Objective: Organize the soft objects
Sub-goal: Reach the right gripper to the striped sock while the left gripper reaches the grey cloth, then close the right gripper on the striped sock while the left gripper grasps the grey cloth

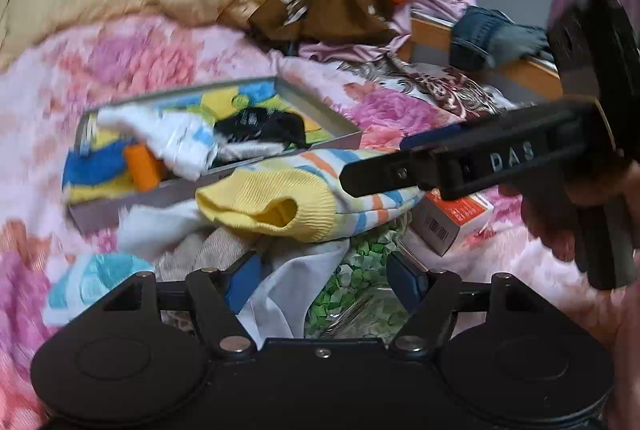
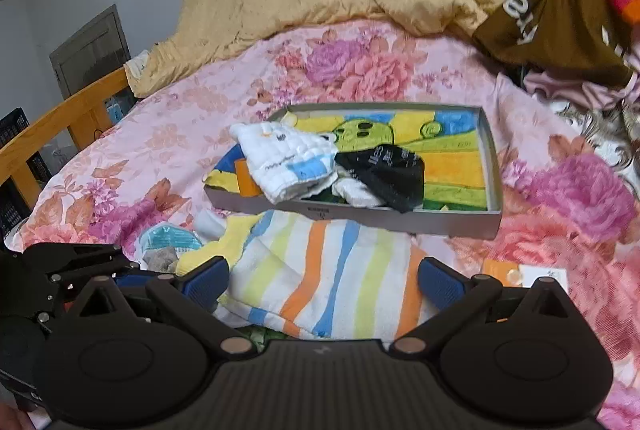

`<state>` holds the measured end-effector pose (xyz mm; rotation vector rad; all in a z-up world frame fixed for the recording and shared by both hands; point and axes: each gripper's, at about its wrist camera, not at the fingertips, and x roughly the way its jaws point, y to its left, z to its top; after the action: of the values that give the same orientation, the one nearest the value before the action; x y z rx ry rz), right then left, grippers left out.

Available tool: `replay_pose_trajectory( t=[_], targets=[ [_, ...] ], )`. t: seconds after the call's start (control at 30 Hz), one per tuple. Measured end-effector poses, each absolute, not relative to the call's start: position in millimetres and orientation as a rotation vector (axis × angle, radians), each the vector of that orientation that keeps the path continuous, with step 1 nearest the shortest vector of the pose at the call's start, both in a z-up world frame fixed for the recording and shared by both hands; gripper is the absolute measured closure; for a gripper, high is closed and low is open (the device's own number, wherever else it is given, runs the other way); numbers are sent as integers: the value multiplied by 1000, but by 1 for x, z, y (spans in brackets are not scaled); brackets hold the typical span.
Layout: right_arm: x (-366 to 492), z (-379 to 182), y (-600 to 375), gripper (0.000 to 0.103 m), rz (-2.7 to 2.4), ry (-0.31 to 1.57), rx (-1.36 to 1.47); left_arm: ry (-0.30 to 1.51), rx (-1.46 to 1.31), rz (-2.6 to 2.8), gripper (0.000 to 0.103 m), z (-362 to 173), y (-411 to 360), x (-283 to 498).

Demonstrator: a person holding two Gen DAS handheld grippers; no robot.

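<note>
Left wrist view: the left gripper [image 1: 320, 282] hangs released over white cloth [image 1: 280, 270], beside the striped sock [image 1: 296, 197] lying before the tray [image 1: 344, 139].

Right wrist view: the right gripper [image 2: 322, 280] straddles the sock [image 2: 320, 270], pads apart. Closing carelessly could snag the cloth beneath too, or nudge the tray [image 2: 494, 149].

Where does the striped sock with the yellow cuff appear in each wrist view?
Left wrist: striped sock at centre, just below the grey tray, under the right gripper.
Right wrist: lower centre, between that gripper's blue pads, below the tray.
Shared landmark: the grey tray.
</note>
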<state>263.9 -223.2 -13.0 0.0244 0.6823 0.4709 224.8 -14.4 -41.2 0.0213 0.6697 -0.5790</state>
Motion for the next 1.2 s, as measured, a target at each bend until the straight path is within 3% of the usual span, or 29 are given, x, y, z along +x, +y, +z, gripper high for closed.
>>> replay_pose_trajectory(
  t=[0.37, 0.83, 0.97, 1.03, 1.2],
  targets=[
    [269, -22, -215, 1, 436, 717, -17, 783, -146, -540, 33, -52, -3, 245],
    [272, -27, -216, 13, 419, 790, -8, 836, -330, -526, 58, -58, 13, 255],
    [273, -27, -220, 22, 413, 804, 20, 846, -381, -523, 66, -59, 17, 257],
    [273, -26, -222, 33, 402, 809, 32, 847, -397, -525, 74, -59, 19, 257],
    [272, -25, -221, 45, 413, 806, 34, 838, -388, -515, 81, -57, 17, 254]
  ],
)
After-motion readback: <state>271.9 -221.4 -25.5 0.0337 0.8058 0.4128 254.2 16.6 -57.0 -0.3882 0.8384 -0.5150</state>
